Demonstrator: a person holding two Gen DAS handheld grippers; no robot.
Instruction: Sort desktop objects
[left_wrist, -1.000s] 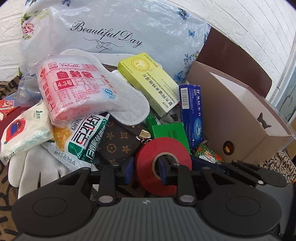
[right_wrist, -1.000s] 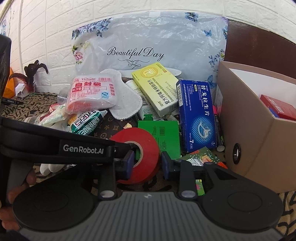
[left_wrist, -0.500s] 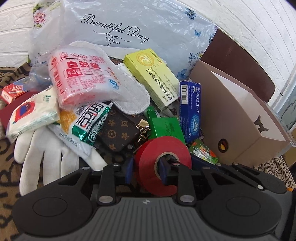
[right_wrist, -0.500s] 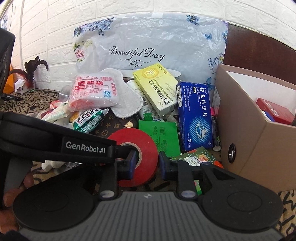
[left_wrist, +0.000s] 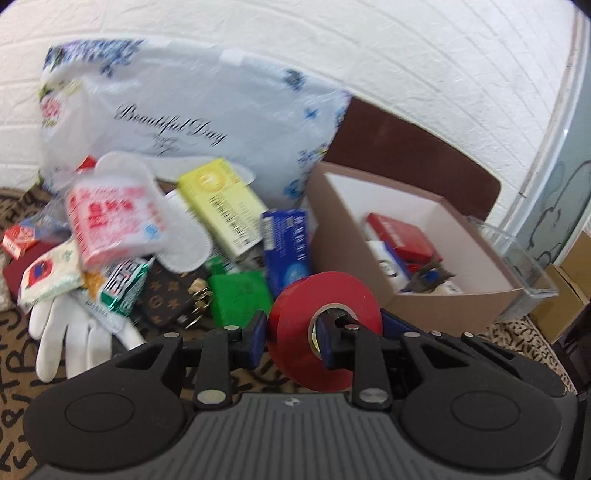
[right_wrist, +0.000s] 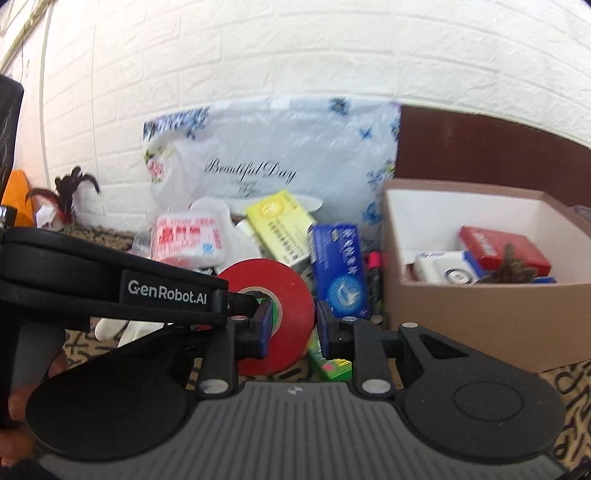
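The red tape roll (left_wrist: 325, 328) stands on edge, lifted clear of the bench (left_wrist: 22, 373), its hole facing across toward the cardboard box (left_wrist: 436, 314) at the bench's right end. Both grippers grip it: the left gripper (left_wrist: 290, 338) has one jaw inside the core and one on the outer rim, its jaws narrowly parted and clamped on the tape wall. The right gripper (right_wrist: 291, 325) pinches the opposite part of the roll (right_wrist: 267, 310); its jaws have just been closing on it. The box holds a red carton (right_wrist: 502, 251).
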